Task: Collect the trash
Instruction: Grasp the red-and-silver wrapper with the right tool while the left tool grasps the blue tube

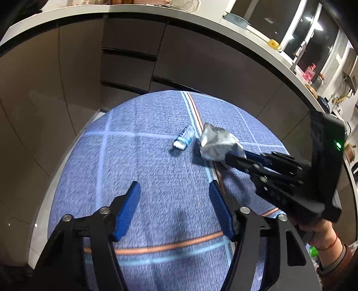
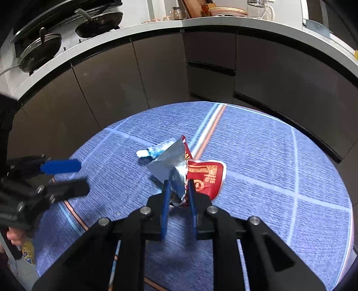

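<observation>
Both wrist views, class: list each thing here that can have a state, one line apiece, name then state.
right gripper: shut on the snack wrapper.
snack wrapper: crumpled, silver inside showing, pinched at one end.
left gripper: open, holding nothing, above the cloth.
small blue packet: lying flat on the cloth, not gripped.
blue tablecloth: spread flat over the round table.

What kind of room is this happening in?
Most likely a home kitchen. Pans sit on a stove, a long counter runs above dark cabinets, and plates and jars stand on it. The work is at a blue tablecloth.
</observation>
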A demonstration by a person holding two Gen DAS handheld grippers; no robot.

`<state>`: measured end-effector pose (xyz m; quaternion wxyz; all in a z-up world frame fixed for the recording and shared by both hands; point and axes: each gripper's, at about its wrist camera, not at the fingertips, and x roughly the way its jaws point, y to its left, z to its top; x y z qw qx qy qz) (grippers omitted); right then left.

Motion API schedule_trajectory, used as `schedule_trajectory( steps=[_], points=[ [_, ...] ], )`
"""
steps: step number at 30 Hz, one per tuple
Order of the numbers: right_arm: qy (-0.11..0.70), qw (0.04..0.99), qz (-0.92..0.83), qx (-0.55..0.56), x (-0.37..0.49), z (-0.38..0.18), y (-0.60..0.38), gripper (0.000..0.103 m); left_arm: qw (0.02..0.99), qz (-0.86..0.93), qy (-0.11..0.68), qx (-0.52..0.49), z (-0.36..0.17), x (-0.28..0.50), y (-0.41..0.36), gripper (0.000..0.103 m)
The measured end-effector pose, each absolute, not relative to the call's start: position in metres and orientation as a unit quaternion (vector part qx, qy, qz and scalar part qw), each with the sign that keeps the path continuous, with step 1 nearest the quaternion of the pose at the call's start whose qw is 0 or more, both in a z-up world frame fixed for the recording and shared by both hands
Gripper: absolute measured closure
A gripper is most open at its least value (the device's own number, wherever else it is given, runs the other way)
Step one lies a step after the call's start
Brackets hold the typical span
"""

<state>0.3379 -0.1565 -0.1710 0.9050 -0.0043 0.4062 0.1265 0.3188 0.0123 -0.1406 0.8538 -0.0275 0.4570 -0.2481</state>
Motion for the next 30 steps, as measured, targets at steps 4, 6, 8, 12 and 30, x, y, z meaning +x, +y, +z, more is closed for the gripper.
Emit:
schedule_trajectory(
  steps=[4,6,8,12,30],
  points=[
    [0.401,0.909,0.112,0.016,0.319,-0.166,-0.170,0.087,0.853,-0.256,0.454,-0.008,-0.142,0.329,-0.006,0.048],
    [0.399,0.911,0.103,0.026,0.308,-0.164,-0.176,0.087,0.854,-0.258,0.452,-0.002,-0.141,0.337,-0.015,0.048],
    [0.397,0.912,0.100,0.035,0.296,-0.163,-0.181,0.087,0.856,-0.253,0.451,0.006,-0.142,0.348,-0.025,0.048],
    [0.404,0.910,0.087,0.035,0.280,-0.165,-0.184,0.086,0.855,-0.250,0.455,0.024,-0.146,0.370,-0.048,0.048],
    [0.406,0.908,0.081,0.065,0.263,-0.169,-0.205,0.086,0.841,-0.244,0.478,0.071,-0.174,0.403,-0.082,0.070]
  ],
)
